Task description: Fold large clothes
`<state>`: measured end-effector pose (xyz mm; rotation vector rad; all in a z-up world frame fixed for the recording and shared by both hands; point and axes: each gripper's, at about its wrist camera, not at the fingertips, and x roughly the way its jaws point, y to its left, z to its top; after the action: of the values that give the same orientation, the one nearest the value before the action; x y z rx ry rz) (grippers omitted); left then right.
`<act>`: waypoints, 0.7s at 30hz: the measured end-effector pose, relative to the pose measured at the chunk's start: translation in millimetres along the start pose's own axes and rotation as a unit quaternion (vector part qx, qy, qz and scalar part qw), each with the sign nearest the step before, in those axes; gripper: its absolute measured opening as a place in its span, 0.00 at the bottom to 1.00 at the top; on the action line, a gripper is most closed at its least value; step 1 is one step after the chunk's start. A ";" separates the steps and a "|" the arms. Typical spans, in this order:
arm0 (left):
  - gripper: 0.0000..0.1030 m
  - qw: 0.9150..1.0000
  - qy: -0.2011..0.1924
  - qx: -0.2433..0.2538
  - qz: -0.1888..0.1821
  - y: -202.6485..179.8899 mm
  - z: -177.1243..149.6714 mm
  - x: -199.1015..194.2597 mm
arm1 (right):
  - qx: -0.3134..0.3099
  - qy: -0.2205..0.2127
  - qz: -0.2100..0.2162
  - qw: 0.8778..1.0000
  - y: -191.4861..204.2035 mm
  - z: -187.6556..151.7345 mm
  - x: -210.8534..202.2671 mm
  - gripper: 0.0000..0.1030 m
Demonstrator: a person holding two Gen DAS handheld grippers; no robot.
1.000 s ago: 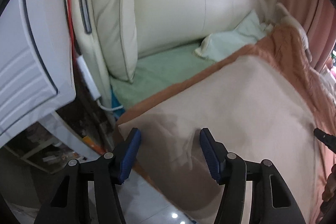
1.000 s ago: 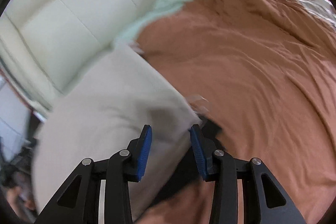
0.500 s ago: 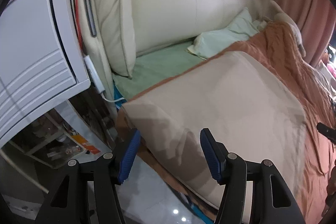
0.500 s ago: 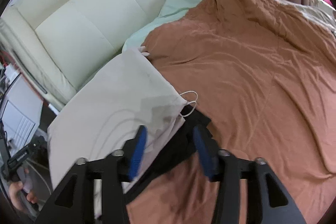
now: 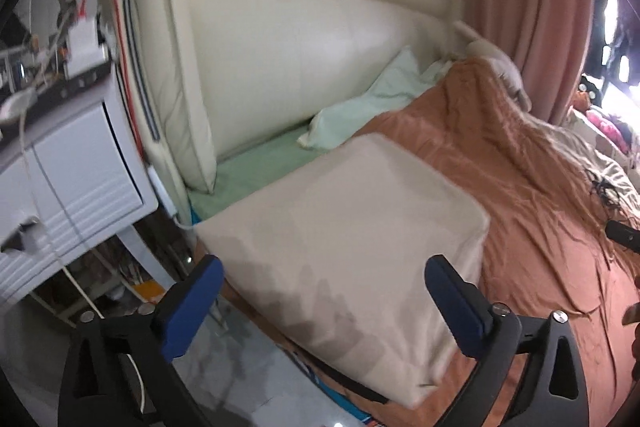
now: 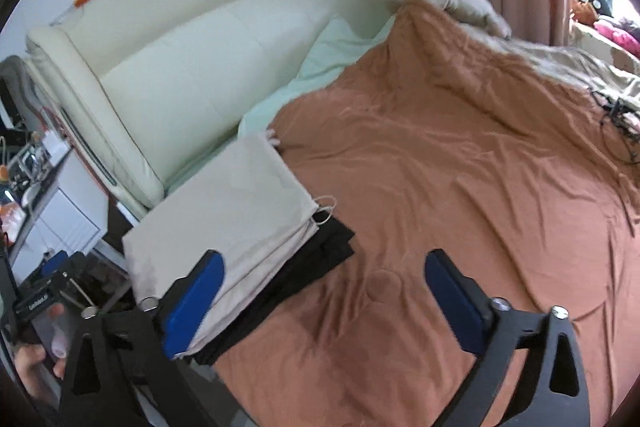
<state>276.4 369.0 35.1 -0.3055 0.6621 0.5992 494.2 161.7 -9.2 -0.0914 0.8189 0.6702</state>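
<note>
1. The folded beige garment (image 5: 344, 239) lies flat at the corner of the rust-orange bedspread (image 6: 460, 167), stacked on a folded black garment (image 6: 320, 259), likely to keep finished pieces together.
2. The left gripper (image 5: 324, 303) has just been opening; its jaws stand wide, nothing between them.
3. The right gripper (image 6: 324, 291) likewise (both hang clear above the stack), so the fold looks done.

Both grippers, left gripper (image 5: 324, 301) and right gripper (image 6: 324, 293), are showing black angular frames. Blue pads (image 6: 196, 303) are lining the fingers. Silver screws (image 5: 559, 316) are sitting at the joints.
</note>
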 end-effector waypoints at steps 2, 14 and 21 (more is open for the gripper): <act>1.00 1.000 -0.006 0.000 -0.008 -11.7 0.0 -15.4 | -0.005 -0.010 -0.002 1.000 -3.5 -1.7 -21.8 1.00; 1.00 0.998 -0.035 0.011 -0.056 -69.4 -23.5 -95.3 | -0.003 -0.047 -0.016 0.999 -34.5 -27.7 -116.2 1.00; 1.00 0.996 -0.049 0.041 -0.061 -99.7 -47.5 -137.6 | 0.000 -0.067 -0.023 0.997 -49.5 -53.8 -162.8 1.00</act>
<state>227.4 211.2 97.0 -0.2367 0.5667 0.4674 408.5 20.8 59.1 -0.0639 0.6867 0.6252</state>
